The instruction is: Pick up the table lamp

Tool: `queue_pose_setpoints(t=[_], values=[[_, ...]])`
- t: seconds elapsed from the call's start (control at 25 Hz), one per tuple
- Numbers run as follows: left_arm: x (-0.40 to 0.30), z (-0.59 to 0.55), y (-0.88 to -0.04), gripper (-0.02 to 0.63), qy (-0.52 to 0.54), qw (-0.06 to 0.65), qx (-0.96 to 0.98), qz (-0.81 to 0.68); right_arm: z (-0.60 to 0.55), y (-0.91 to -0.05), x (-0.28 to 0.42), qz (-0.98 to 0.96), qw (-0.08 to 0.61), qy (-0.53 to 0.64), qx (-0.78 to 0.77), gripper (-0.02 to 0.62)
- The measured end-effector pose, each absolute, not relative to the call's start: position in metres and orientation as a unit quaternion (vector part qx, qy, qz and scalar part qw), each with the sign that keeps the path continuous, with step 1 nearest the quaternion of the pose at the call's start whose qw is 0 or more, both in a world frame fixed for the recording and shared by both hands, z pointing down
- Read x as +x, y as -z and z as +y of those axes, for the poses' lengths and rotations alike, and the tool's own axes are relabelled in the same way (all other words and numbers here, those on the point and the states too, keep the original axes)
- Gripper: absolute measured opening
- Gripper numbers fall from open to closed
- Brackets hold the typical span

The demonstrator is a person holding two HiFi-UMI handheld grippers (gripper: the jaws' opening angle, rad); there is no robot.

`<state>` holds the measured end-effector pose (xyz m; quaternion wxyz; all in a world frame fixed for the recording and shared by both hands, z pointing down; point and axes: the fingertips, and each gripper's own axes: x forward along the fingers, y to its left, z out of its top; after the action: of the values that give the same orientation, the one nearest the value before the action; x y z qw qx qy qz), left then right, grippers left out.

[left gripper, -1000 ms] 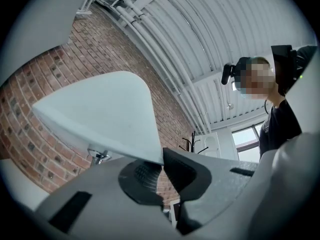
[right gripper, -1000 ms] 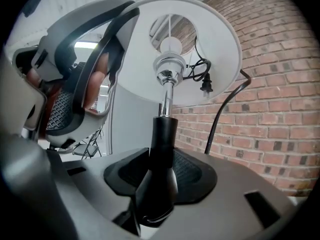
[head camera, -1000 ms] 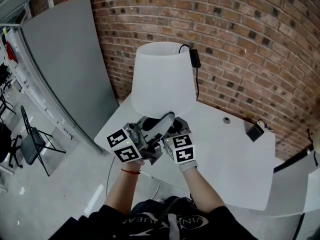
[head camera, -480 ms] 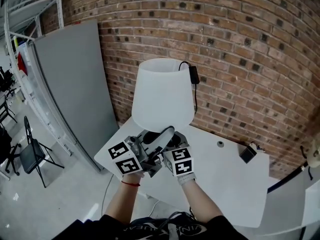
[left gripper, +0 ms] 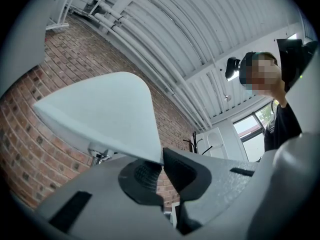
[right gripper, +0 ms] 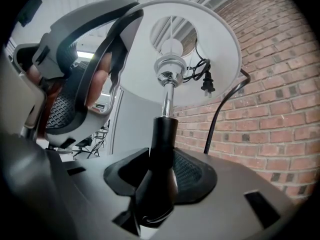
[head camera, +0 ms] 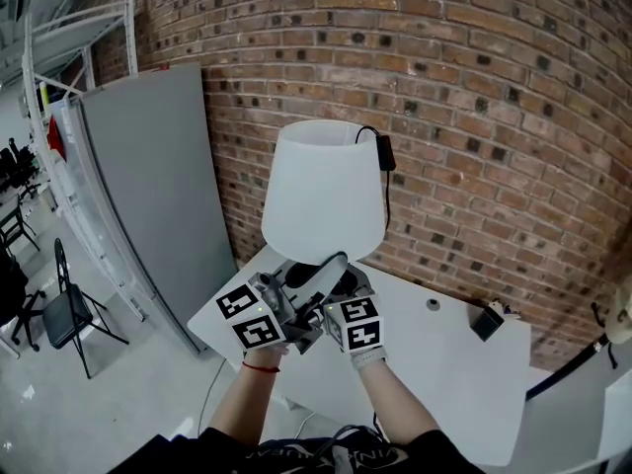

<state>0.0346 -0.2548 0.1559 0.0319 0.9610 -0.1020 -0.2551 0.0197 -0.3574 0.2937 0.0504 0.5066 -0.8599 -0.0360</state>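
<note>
Table lamp [head camera: 323, 191] lifted higher, right gripper [right gripper: 160, 176] clamping stem [right gripper: 162, 139]

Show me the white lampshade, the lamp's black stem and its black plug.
white lampshade [head camera: 323, 191], head view, its side.
black lamp stem [right gripper: 162, 151], right gripper view, mid-shaft.
black plug [right gripper: 207, 82], right gripper view, its body.

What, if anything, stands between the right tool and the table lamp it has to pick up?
Nothing visible does. The right tool is shut on the black stem of the table lamp, below the chrome socket, and the left tool pinches the rim of the white lampshade.
</note>
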Motion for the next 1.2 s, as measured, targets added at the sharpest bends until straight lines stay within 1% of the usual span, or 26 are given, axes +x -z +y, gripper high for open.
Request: queue_pose_setpoints(t=[0.44, 1.2], values=[[0.051, -0.245, -0.12, 0.017, 0.259, 0.003, 0.96, -0.105, -0.349, -0.258, 0.037, -0.865, 0.032, 0.06, 0.496, 0.149], [0.072, -0.246, -0.107, 0.017, 0.255, -0.011, 0.962, -0.098, -0.353, -0.237, 0.059, -0.86, 0.016, 0.083, 0.503, 0.15]])
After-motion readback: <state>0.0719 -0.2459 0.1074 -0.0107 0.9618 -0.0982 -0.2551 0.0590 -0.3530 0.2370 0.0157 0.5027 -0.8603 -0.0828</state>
